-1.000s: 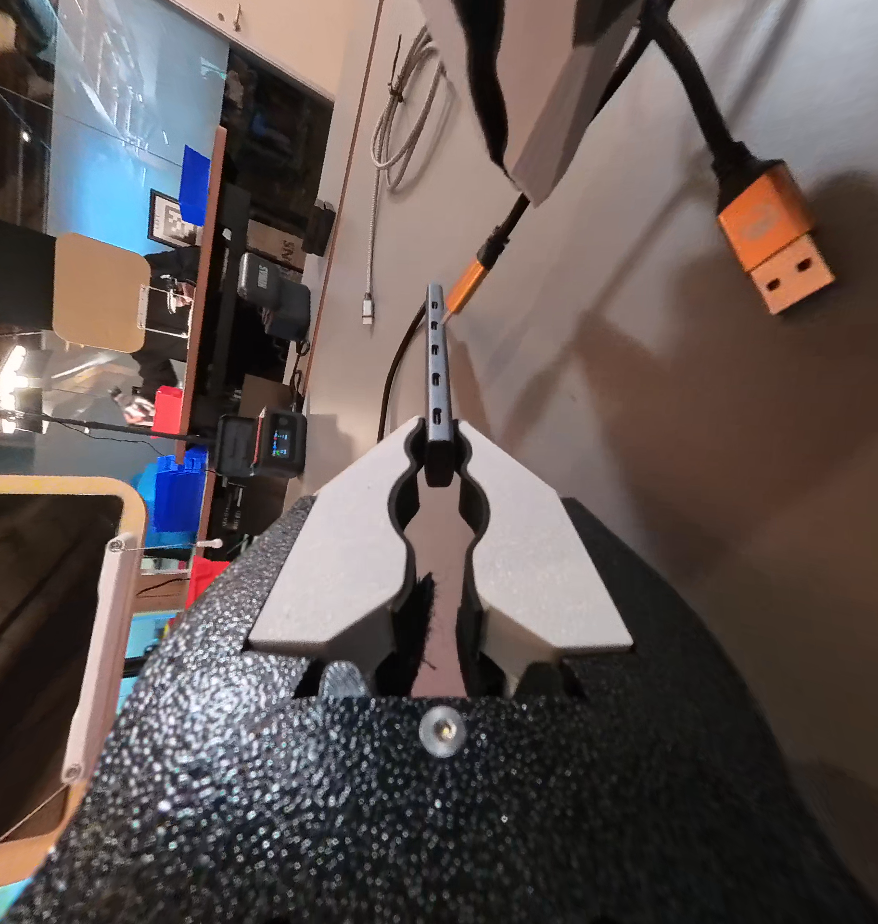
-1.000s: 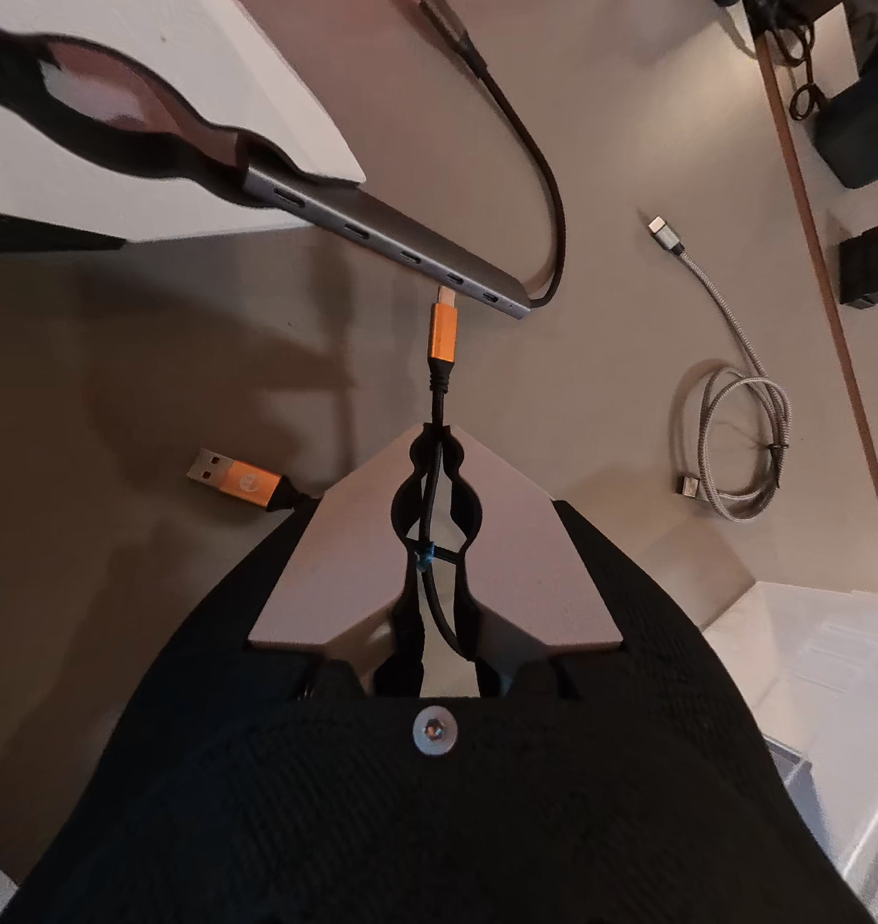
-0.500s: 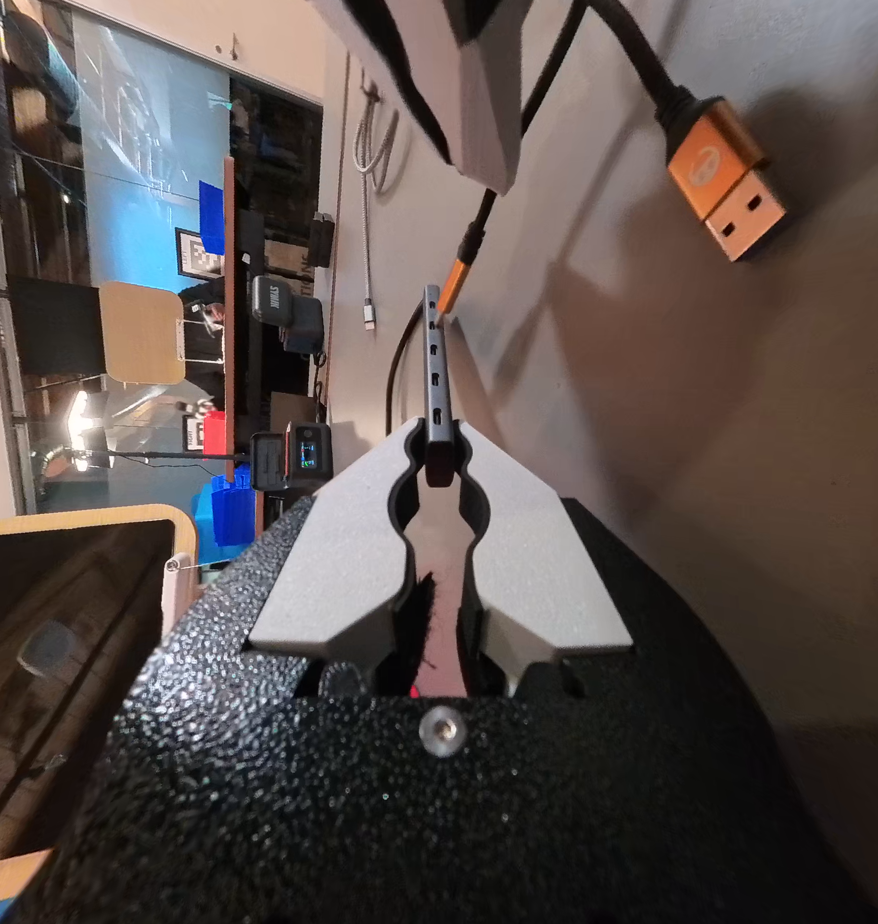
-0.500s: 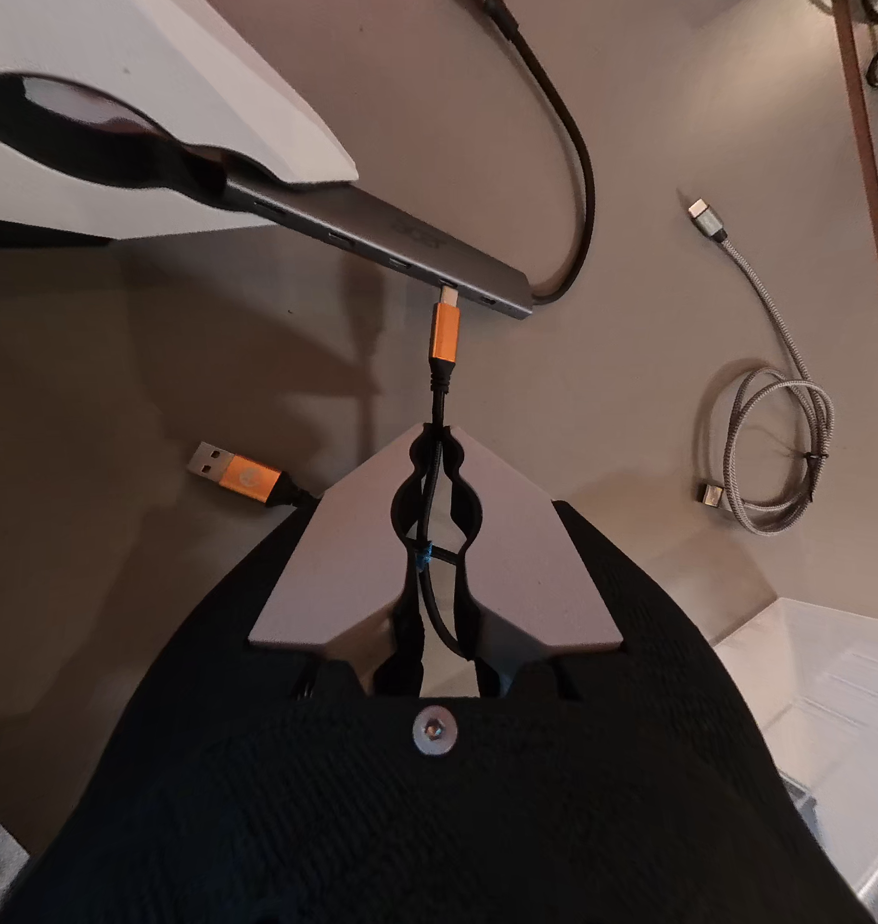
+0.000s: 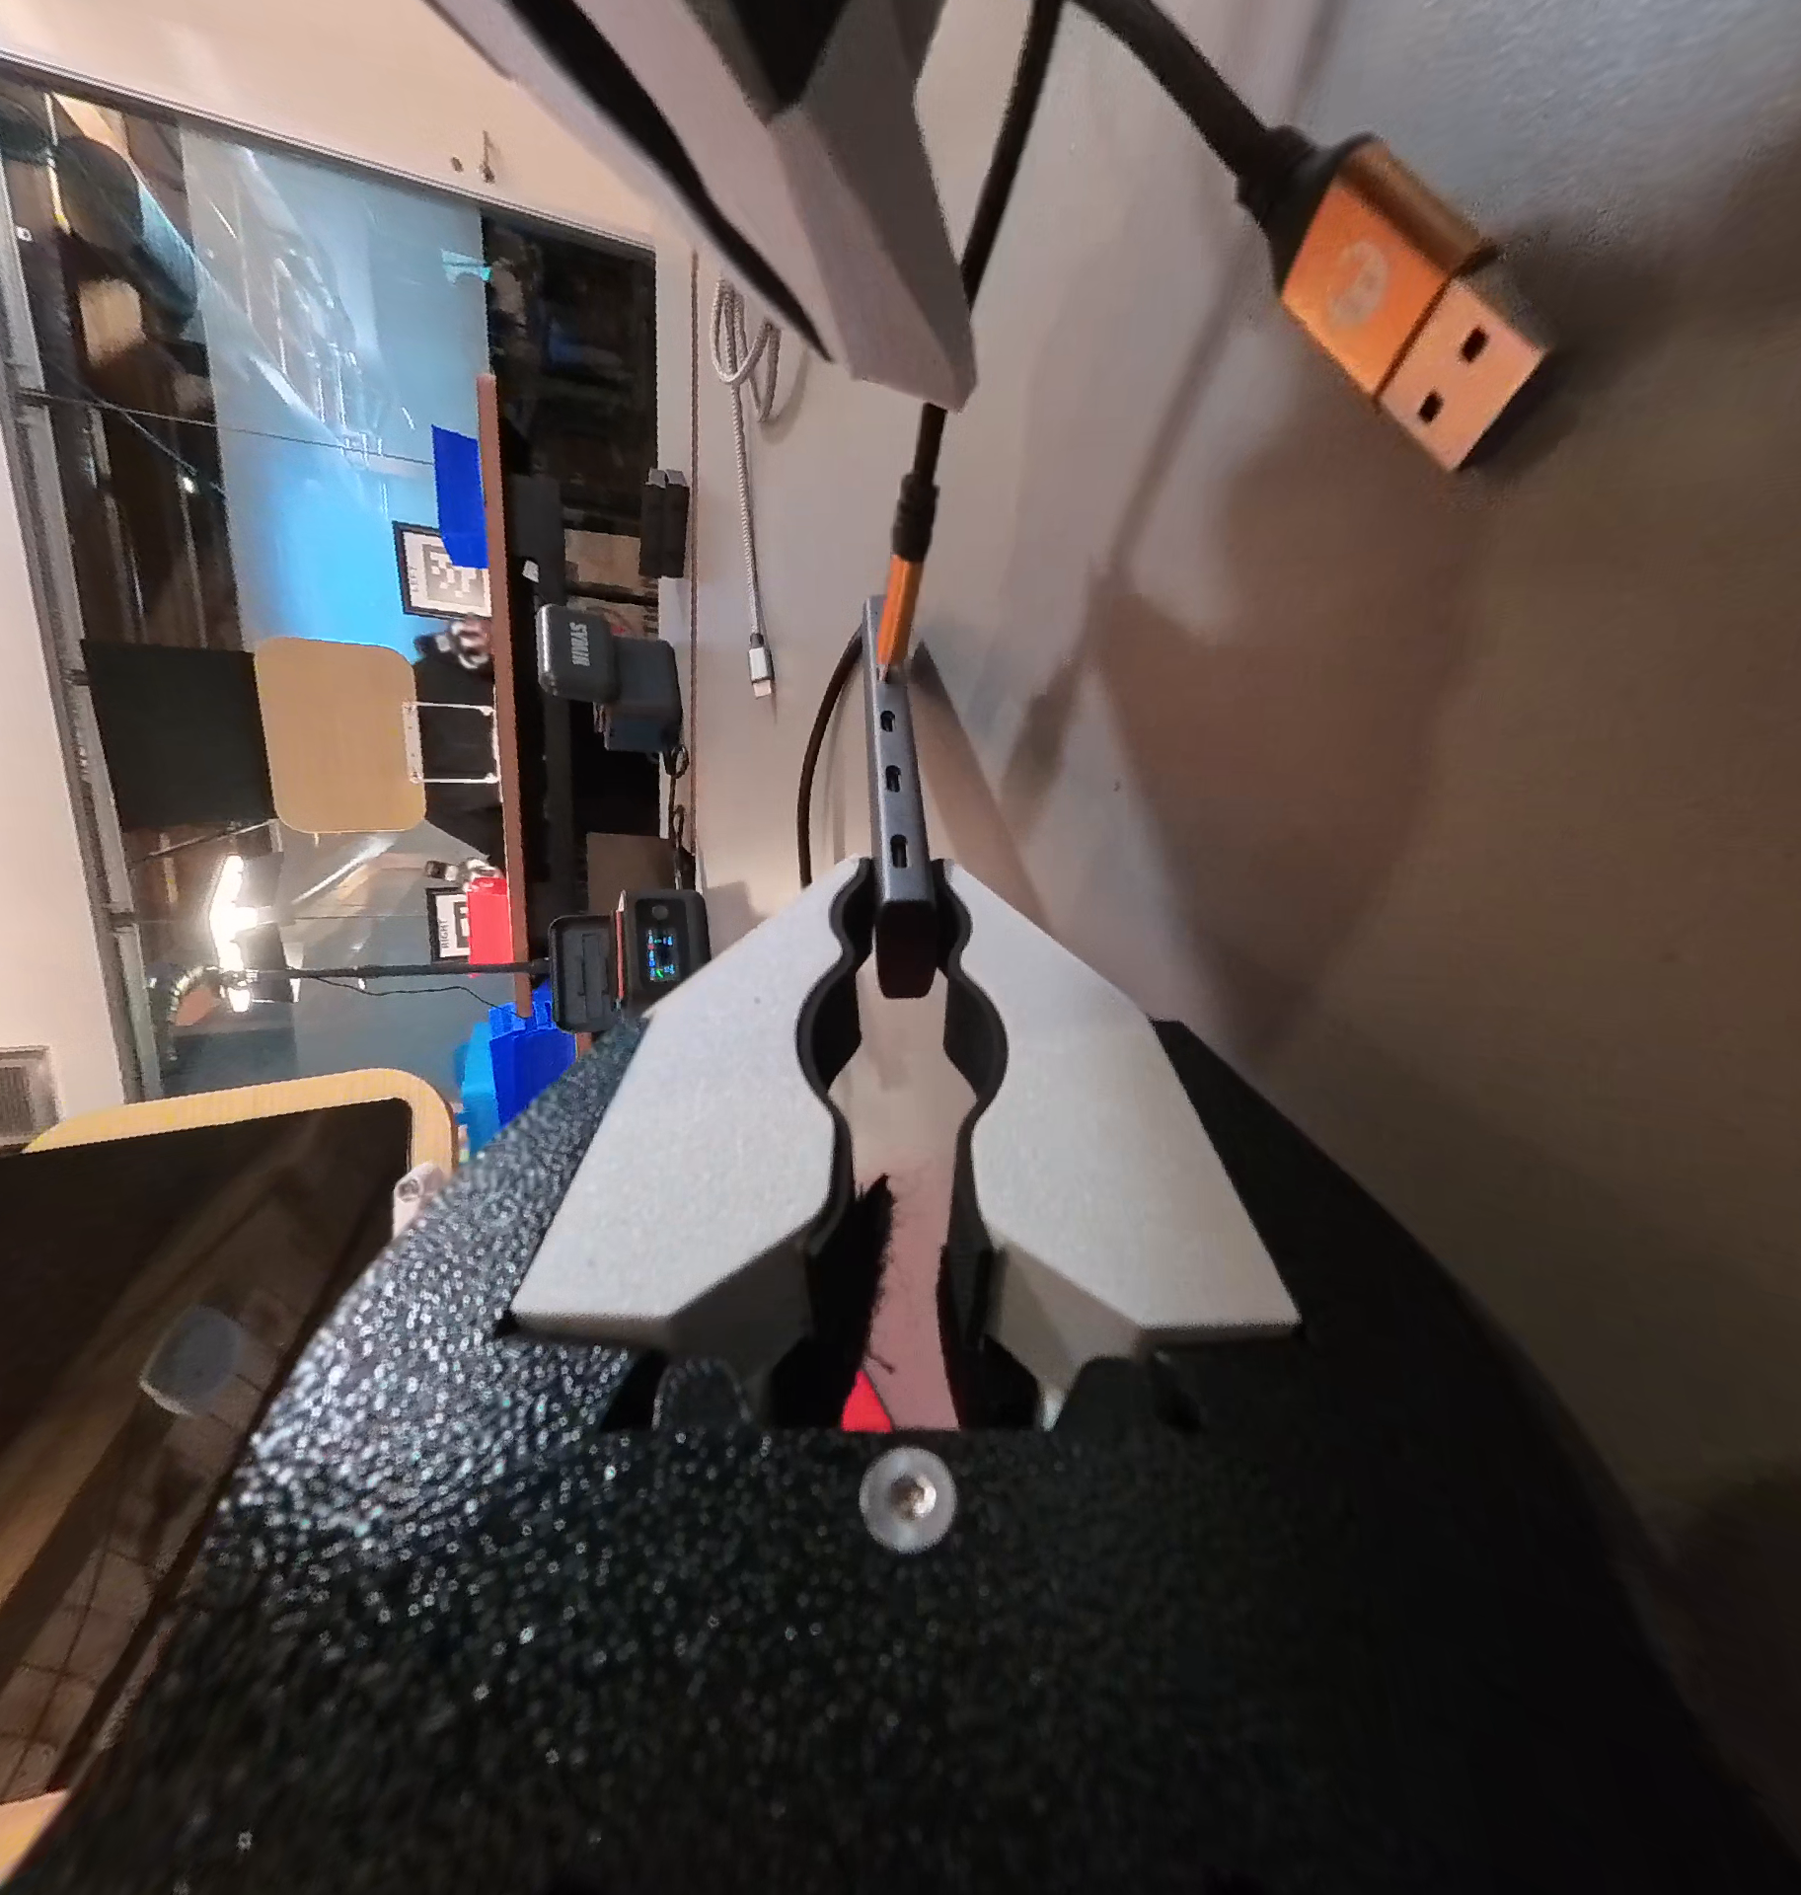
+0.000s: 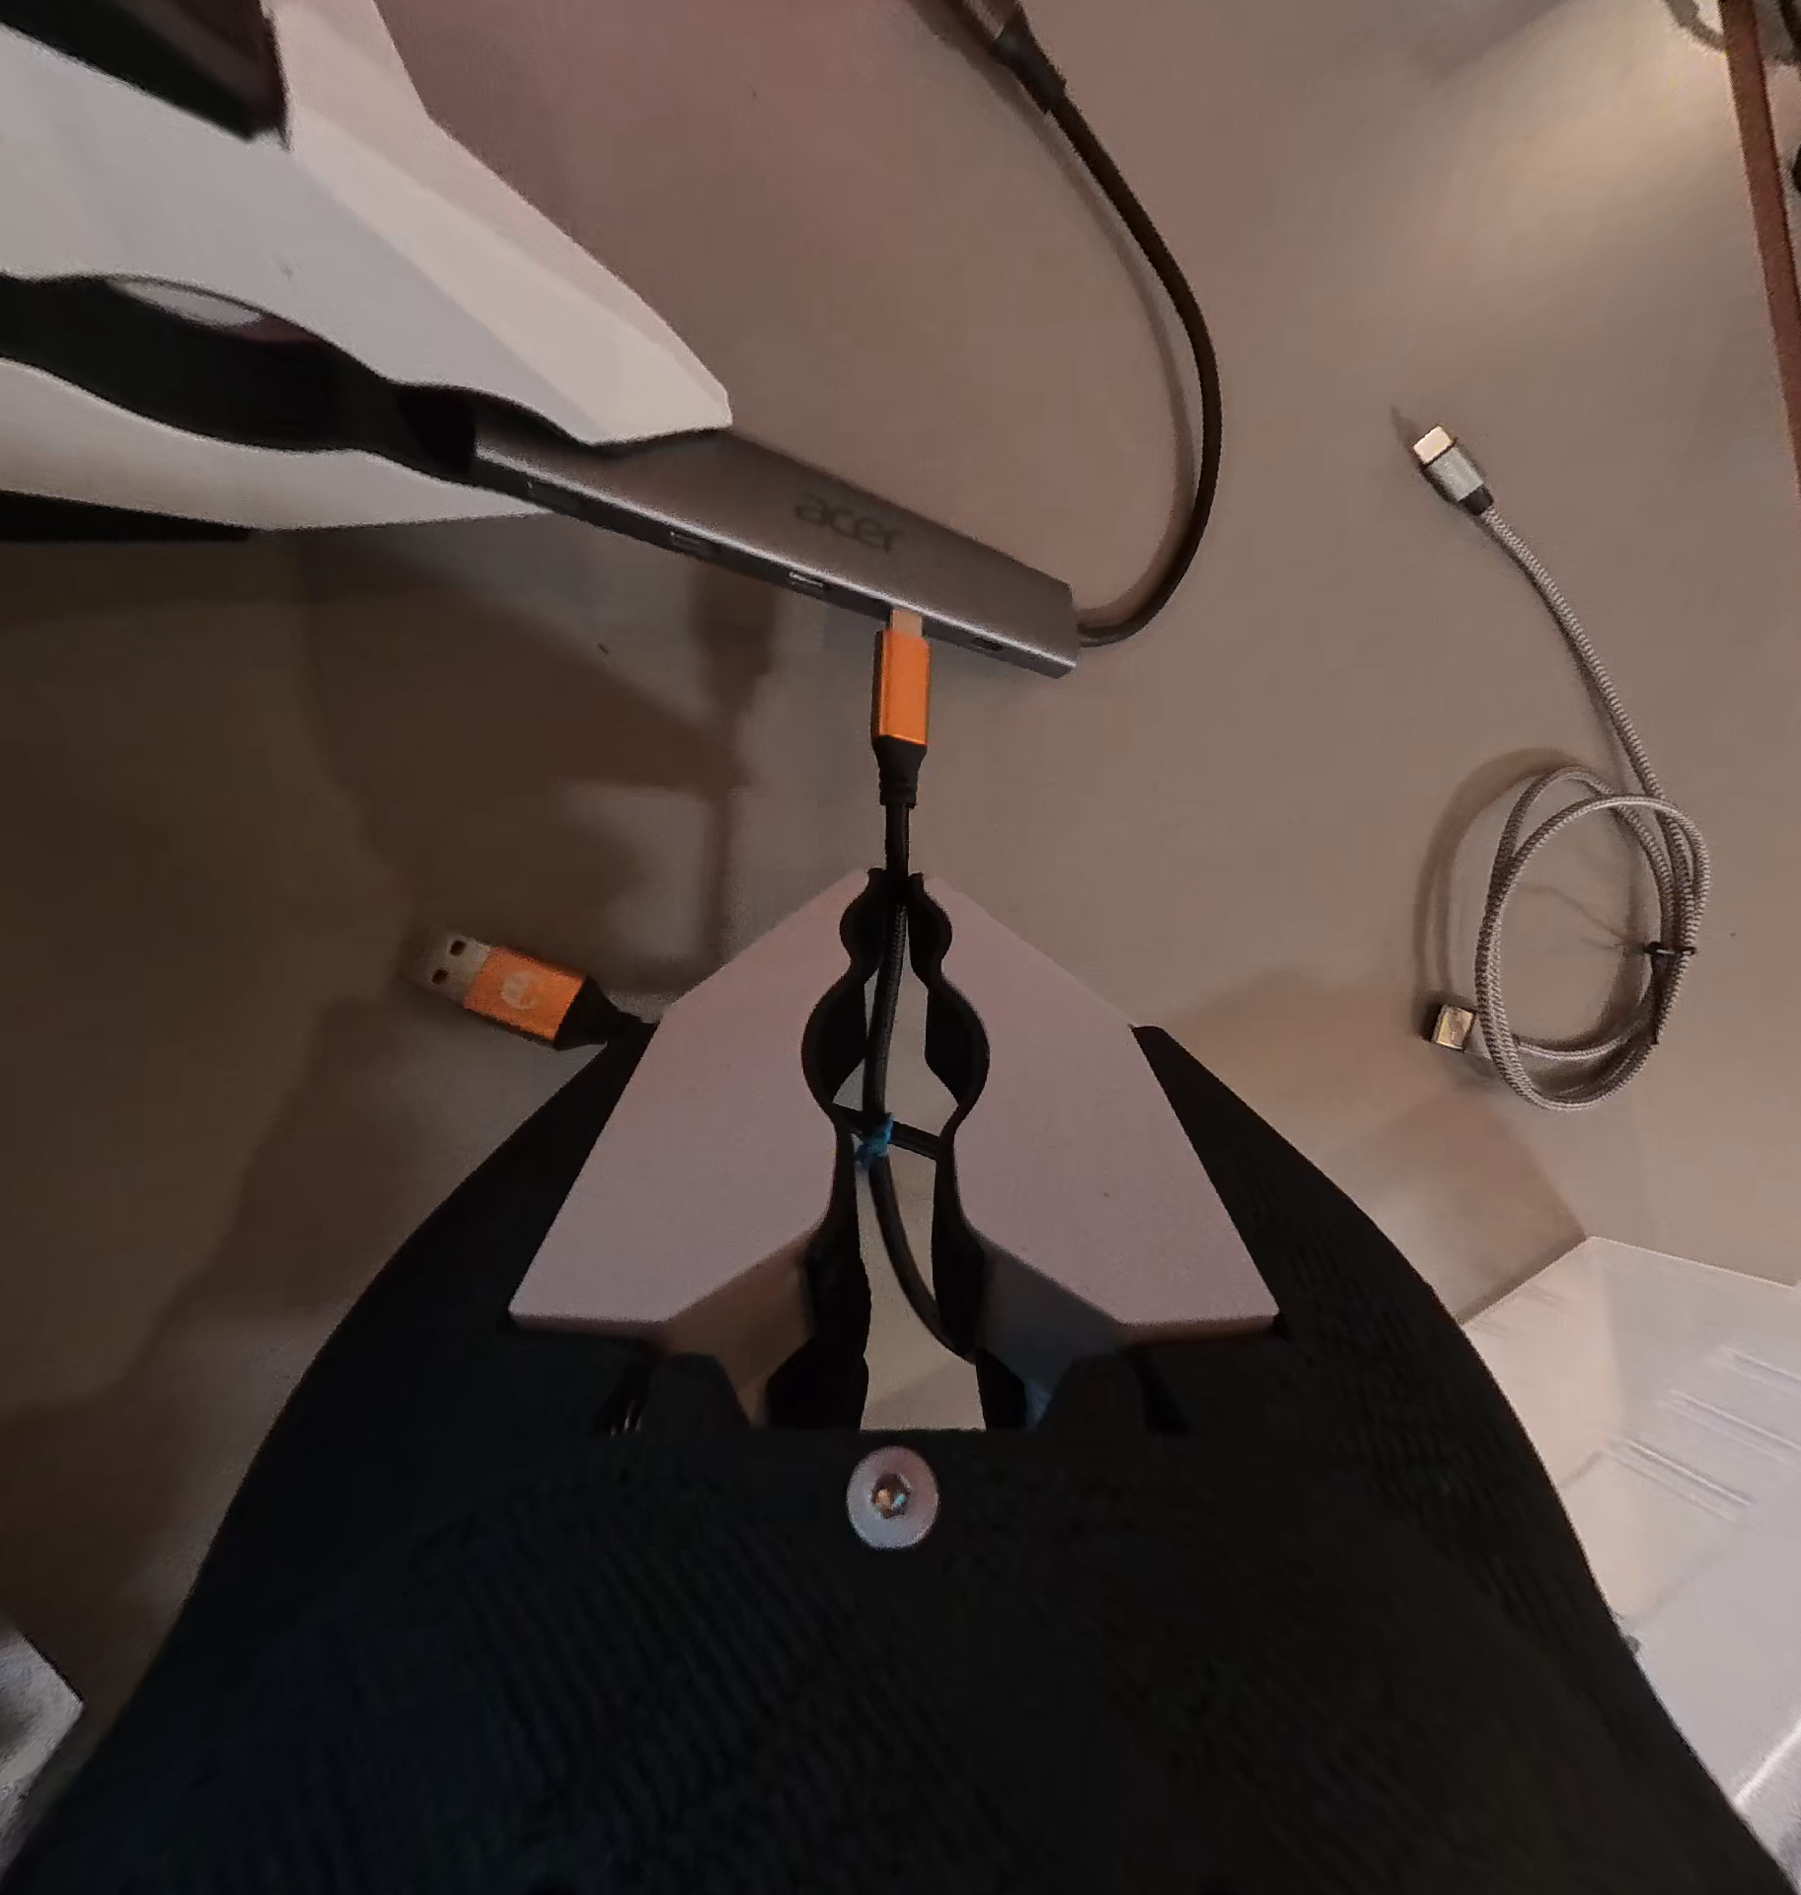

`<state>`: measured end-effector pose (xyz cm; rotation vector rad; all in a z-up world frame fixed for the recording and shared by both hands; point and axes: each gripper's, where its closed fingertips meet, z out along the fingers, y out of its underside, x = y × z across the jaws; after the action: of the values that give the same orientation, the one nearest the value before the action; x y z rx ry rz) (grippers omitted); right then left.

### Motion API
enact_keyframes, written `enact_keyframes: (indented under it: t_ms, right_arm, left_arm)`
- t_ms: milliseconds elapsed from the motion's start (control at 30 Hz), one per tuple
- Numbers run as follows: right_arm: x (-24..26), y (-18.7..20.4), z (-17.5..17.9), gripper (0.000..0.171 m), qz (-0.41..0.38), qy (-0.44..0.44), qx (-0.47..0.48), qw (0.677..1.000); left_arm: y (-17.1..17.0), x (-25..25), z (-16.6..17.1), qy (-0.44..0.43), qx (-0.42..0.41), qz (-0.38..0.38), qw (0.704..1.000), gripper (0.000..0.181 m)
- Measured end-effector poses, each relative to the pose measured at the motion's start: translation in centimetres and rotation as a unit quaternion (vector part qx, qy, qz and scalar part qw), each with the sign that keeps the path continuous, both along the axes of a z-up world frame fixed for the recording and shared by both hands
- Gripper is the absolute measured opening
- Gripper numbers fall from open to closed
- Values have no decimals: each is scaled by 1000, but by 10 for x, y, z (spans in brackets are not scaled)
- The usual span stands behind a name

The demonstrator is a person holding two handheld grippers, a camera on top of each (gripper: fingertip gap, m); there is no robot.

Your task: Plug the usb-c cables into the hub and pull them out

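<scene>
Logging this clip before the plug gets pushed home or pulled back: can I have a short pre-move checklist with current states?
1. Left gripper clamps the hub by its end: ok.
2. Right gripper pinches the black cable behind the orange USB-C plug: ok.
3. Plug tip at a hub port: ok.
4. Plug fully seated: cannot tell.
5. Plug in line with the port: ok.
6. Grey braided cable lies apart from the hub: ok.

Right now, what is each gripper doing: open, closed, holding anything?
Left gripper: jaws closed on the end of the grey hub.
Right gripper: jaws closed on the black cable behind its orange USB-C plug.
</scene>
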<state>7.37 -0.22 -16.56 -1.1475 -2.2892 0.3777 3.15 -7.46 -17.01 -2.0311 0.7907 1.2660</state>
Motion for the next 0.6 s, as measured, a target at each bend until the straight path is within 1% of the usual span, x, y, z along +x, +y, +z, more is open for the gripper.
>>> enact_keyframes:
  t_ms: [133, 300, 400, 500, 600]
  right_arm:
    - [-1, 0, 3, 2, 3, 10, -7, 1000]
    - [-8, 9, 6, 2, -6, 52, -24, 998]
    - [-8, 9, 3, 3, 0, 55, -44, 997]
    - [-5, 9, -5, 2, 26, 53, -26, 998]
    - [-6, 8, -9, 2, 52, 65, 6, 997]
  left_arm:
    - [1, 2, 0, 3, 2, -9, 1000, 8]
    - [0, 2, -2, -24, 9, -21, 999, 8]
    - [0, 2, -1, -30, 16, -24, 999, 8]
    - [2, 4, -1, -48, 24, -31, 998, 10]
    - [3, 5, 1, -33, 25, -39, 998, 10]
